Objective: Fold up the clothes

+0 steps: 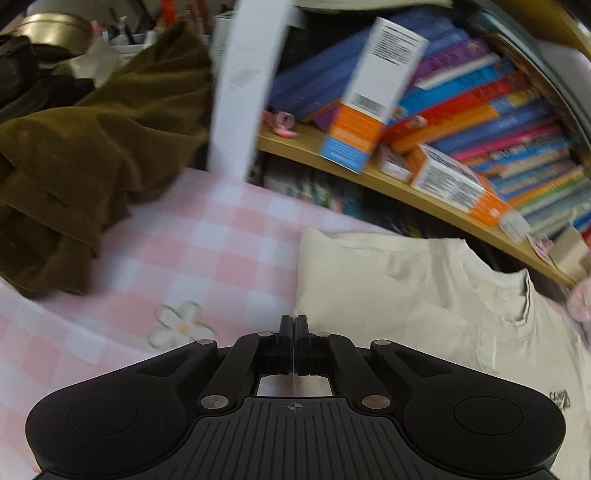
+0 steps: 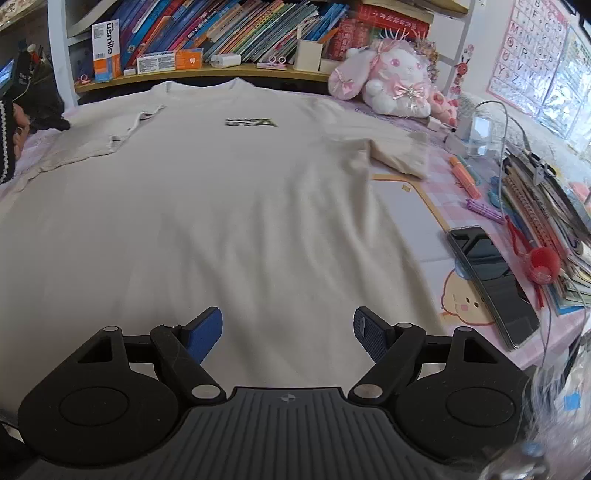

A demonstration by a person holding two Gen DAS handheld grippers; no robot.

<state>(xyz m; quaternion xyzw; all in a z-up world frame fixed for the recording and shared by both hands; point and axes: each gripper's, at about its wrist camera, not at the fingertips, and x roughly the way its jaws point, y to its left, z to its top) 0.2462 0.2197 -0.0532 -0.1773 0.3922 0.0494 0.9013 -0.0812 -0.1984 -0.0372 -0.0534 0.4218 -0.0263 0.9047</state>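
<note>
a cream t-shirt (image 2: 207,192) lies spread flat, front up, across a table covered in a pink-and-white checked cloth (image 1: 207,240), its collar toward the far edge under a wooden bookshelf (image 2: 207,72) and its hem toward the near edge. at the table's left end an olive-brown velvet garment (image 1: 92,147) sits in a crumpled heap on the cloth, apart from the shirt. the left tool (image 1: 294,347), seen from its own camera, hangs over the checked cloth just beside the shirt's left shoulder edge, its black fingers pressed together with nothing visibly caught between them; that view is blurred. the left sleeve (image 2: 110,136) is turned inward onto the chest, while a small dark logo (image 2: 251,122) sits high on the front. the right tool (image 2: 288,332) hovers over the lower part of the shirt, blue-padded fingers (image 2: 208,332) spread wide and gripping nothing. the right sleeve (image 2: 399,151) lies out flat toward the table's right side. behind the shirt, the shelf holds rows of colourful books (image 2: 236,29) and an orange-and-white toothpaste box (image 2: 106,50) standing on end. a pink-and-white plush rabbit (image 2: 388,77) slumps near the far right corner. along the right edge lie a dark smartphone (image 2: 493,284), coloured pens (image 2: 467,175) and a stack of notebooks (image 2: 543,206), with an alphabet poster (image 2: 528,51) on the wall beyond.
</note>
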